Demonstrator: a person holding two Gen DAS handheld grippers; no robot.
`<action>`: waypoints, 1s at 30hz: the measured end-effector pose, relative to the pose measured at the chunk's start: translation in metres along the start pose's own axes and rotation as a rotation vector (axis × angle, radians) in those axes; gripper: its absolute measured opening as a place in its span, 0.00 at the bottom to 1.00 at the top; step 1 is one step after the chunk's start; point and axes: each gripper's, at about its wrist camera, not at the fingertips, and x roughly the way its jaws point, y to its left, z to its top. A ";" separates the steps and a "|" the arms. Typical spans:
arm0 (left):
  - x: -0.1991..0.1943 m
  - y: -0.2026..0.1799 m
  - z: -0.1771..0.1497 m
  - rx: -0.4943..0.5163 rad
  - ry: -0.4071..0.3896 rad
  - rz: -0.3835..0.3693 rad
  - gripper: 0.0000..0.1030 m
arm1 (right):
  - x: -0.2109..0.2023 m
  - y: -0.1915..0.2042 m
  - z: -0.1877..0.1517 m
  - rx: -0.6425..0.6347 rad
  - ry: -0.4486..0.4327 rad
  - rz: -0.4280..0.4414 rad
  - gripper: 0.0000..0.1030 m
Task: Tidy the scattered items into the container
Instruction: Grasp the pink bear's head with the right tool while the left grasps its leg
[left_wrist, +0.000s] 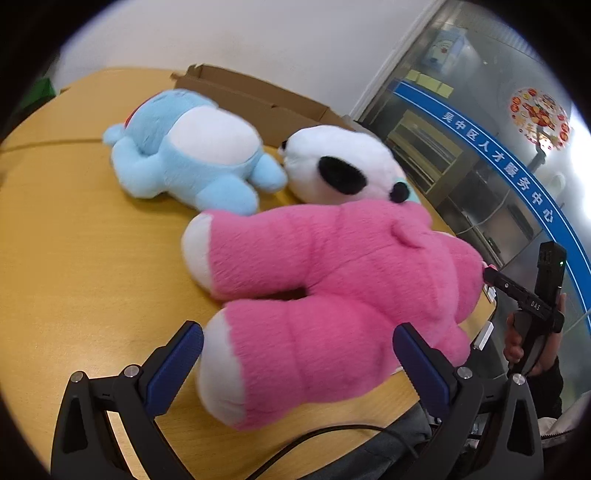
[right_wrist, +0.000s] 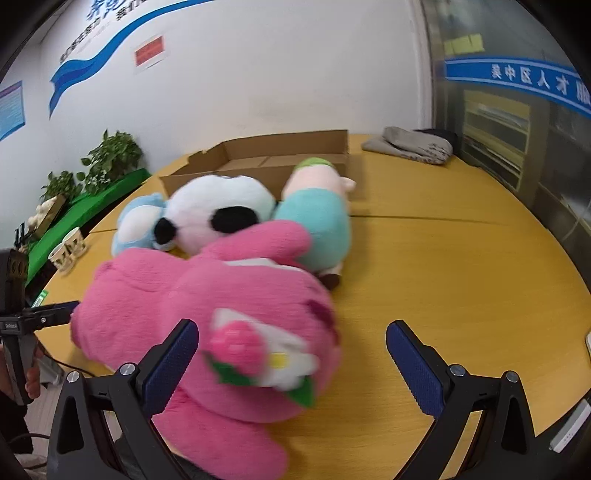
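Two hand-held grippers, both spread wide: the left hand-held gripper (left_wrist: 297, 350) straddles the pink plush toy's (left_wrist: 332, 280) leg without clamping, the right hand-held gripper (right_wrist: 291, 350) hangs released over its flowered head, toy lying on the desk (left_wrist: 74, 240) before the cardboard box (right_wrist: 280, 158).

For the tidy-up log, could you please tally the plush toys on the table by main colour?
Pink: 1, the pink plush
Light blue: 1, the blue plush
White and black: 1, the panda plush
Teal with a pink head: 1, the teal plush
Total: 4, all outside the cardboard box
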 end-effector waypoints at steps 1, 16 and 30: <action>0.003 0.006 -0.001 -0.016 0.010 -0.007 1.00 | 0.007 -0.008 -0.001 0.021 0.020 0.040 1.00; 0.011 0.023 -0.011 -0.111 0.021 -0.167 0.60 | 0.048 -0.012 -0.012 0.114 0.070 0.369 0.58; -0.050 -0.009 0.046 -0.079 -0.163 -0.278 0.41 | -0.019 0.014 0.046 0.036 -0.157 0.398 0.50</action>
